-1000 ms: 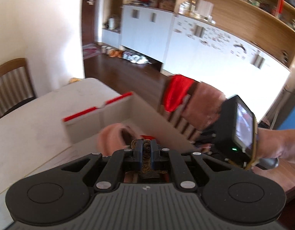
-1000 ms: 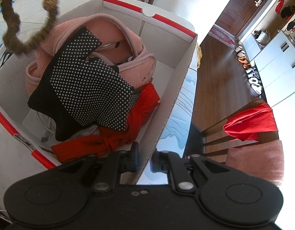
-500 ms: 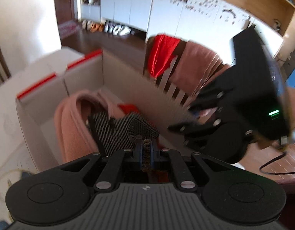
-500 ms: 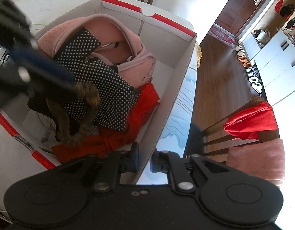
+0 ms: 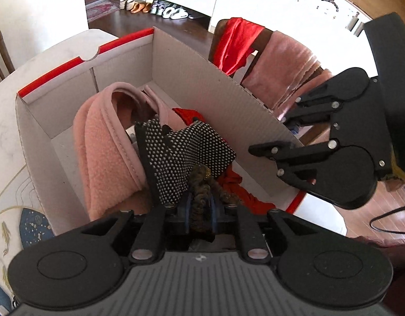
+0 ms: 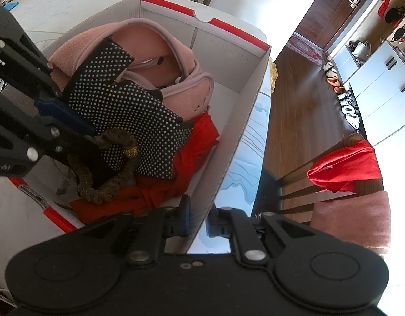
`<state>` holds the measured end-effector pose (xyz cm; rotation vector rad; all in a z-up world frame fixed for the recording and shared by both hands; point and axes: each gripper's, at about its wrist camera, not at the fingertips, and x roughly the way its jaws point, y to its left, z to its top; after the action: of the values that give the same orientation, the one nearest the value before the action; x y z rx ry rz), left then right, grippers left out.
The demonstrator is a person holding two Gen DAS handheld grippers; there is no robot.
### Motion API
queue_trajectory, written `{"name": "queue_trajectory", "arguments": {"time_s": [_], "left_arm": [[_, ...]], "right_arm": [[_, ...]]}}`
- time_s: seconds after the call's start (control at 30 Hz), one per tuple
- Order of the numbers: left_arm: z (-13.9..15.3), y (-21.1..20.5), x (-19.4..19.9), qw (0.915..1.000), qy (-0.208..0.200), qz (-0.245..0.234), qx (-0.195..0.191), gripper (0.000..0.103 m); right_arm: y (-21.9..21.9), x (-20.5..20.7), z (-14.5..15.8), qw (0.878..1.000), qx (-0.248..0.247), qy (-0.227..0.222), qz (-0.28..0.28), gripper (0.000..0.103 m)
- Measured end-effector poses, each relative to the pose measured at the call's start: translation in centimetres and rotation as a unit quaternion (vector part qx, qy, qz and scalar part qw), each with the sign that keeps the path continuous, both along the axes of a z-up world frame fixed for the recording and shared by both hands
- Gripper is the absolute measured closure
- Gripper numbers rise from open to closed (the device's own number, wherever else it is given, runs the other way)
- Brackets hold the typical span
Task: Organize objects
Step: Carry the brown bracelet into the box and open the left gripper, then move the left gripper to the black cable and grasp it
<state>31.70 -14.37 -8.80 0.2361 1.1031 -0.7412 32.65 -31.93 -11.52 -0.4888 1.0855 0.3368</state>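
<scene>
Lowered into the box (image 5: 176, 60), left tongs (image 5: 201, 205) are opening around the scrunchie (image 6: 105, 168); release fully before lifting. Right tongs (image 6: 198, 221) clamp the box wall.

A pale table (image 5: 57, 52) with a marbled top carries an open cardboard box (image 5: 191, 79) with red-edged rims, filling most of its middle. Just beside the box, a mat (image 5: 31, 223) with blue patches and line drawings lies flat on the table.
</scene>
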Motion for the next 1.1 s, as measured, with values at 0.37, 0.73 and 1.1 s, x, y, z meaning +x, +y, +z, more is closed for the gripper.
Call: {"name": "queue_trajectory", "arguments": {"time_s": [0.37, 0.73, 1.1], "left_arm": [[2.8, 2.6, -2.3, 0.9982, -0.014, 0.023, -0.053, 0.06], [6.2, 10.1, -3.9, 0.9882, -0.052, 0.122, -0.076, 0.037], [3.1, 18.0, -4.4, 0.9664, -0.072, 0.246, 0.016, 0.017]], "right_arm": [[0.0, 0.0, 0.0, 1.0, -0.001, 0.0, 0.0, 0.093], [0.0, -0.1, 0.1, 1.0, -0.001, 0.0, -0.001, 0.093], [-0.4, -0.2, 0.1, 1.0, -0.005, -0.002, 0.0, 0.092]]}}
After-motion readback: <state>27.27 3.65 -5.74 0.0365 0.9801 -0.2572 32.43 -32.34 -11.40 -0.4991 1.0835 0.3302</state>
